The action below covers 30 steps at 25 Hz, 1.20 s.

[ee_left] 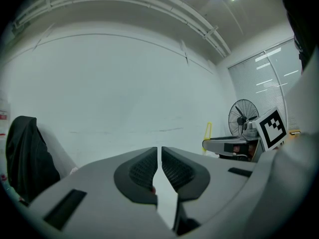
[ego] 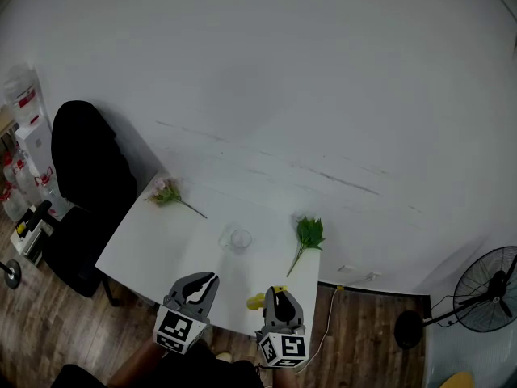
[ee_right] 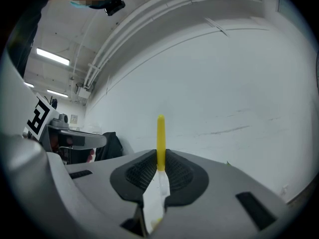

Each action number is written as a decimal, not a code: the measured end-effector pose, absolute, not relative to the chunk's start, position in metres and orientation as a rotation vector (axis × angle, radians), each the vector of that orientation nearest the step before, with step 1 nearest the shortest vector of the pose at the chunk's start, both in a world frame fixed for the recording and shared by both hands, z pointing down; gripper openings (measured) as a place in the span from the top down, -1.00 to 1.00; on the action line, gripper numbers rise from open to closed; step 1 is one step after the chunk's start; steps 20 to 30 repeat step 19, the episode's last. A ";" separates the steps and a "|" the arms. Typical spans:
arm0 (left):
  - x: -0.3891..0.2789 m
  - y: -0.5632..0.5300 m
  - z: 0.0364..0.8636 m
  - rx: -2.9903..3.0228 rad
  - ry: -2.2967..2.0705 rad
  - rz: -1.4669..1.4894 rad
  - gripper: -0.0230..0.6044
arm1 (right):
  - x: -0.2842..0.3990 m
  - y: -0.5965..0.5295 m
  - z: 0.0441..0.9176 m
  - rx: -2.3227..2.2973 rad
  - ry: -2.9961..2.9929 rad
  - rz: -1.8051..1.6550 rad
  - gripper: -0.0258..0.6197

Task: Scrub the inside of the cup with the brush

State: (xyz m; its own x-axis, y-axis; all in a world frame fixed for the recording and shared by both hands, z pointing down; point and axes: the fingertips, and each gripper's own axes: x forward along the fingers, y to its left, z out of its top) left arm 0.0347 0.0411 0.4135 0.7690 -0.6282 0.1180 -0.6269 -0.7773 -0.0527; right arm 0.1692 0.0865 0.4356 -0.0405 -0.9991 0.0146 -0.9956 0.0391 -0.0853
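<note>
Right tool (ee_right: pixel 160 158) clamps the yellow brush (ee_right: pixel 160 133), head obscured; left tool (ee_left: pixel 159 153) closed, empty.

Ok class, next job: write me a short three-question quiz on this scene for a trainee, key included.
1. True or false: the cup stands on the table between a pink flower and a green sprig.
2. Which claw grips the yellow brush? A) left claw B) right claw
3. Fill in: the left claw is shut and holds ____.
Key: 1 true; 2 B; 3 nothing.
</note>
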 end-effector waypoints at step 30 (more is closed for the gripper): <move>0.032 0.036 0.415 -2.951 1.054 -0.201 0.79 | 0.167 0.082 0.429 -2.131 2.224 -0.098 0.72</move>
